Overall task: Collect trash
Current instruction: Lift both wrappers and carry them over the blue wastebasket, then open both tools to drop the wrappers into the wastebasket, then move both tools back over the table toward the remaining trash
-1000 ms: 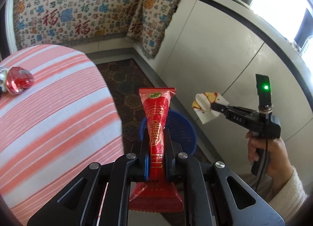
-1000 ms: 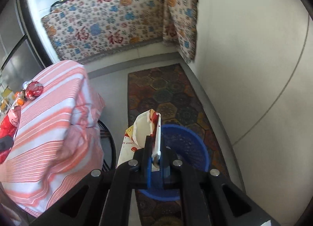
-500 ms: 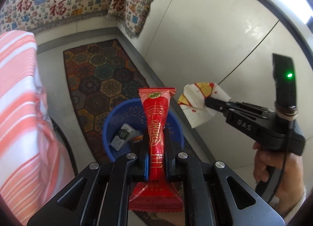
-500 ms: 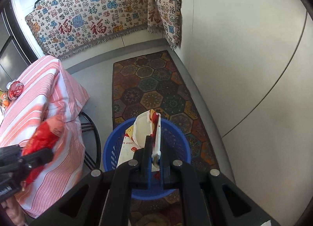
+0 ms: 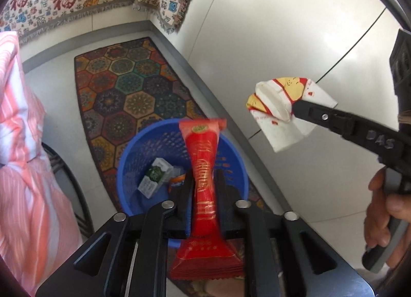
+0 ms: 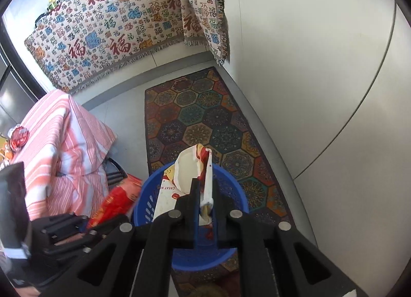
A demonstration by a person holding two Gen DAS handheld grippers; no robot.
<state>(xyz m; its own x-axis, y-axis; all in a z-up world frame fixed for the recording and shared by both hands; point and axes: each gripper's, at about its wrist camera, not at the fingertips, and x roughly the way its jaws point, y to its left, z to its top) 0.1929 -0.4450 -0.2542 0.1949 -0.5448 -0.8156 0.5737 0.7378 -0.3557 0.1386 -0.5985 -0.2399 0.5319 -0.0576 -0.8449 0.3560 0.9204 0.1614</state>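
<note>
We see a grey tiled floor (image 6: 128, 107) carrying a patterned hexagon rug (image 6: 205, 117). A blue basket (image 5: 143, 153) stands on the rug's near end. Beside it, a striped-cloth table (image 6: 56, 130) bears a shiny red wrapper (image 6: 19, 137).

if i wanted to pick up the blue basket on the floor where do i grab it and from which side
Grip the thin top rim of the round blue plastic mesh basket, coming from above with one finger inside and one outside. It stands upright and open on the patterned rug, and its body looks too wide for the jaws.
</note>
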